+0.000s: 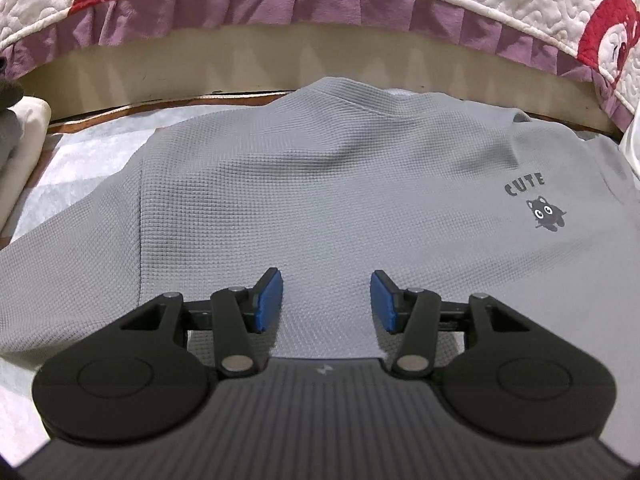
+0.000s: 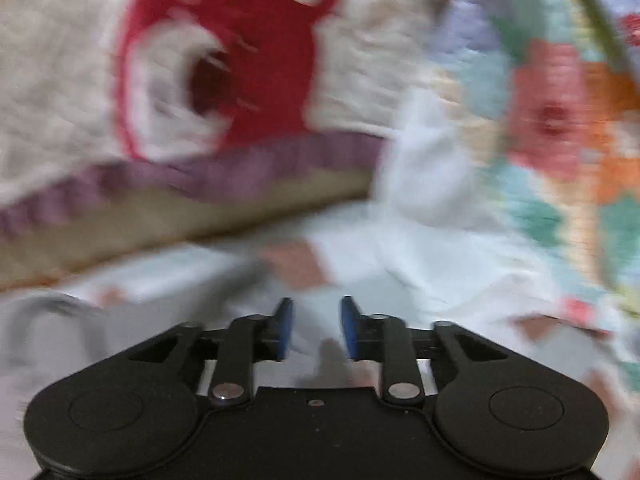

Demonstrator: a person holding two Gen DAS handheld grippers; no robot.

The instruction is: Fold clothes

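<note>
Hovering over the grey waffle-knit shirt (image 1: 320, 184), the left tool (image 1: 326, 300) has its blue pads (image 1: 269, 300) spread wide with nothing between them. The shirt lies flat on a white sheet (image 1: 80, 160), its "CUTE" cat print (image 1: 536, 208) off to the right, beneath a quilt with a purple frill (image 1: 320, 0). From the right wrist the view is badly blurred: the right tool (image 2: 316, 328) stands partly open and empty above white fabric (image 2: 440, 248), near the red-patterned quilt (image 2: 224, 60) and a floral cloth (image 2: 560, 120).
</note>
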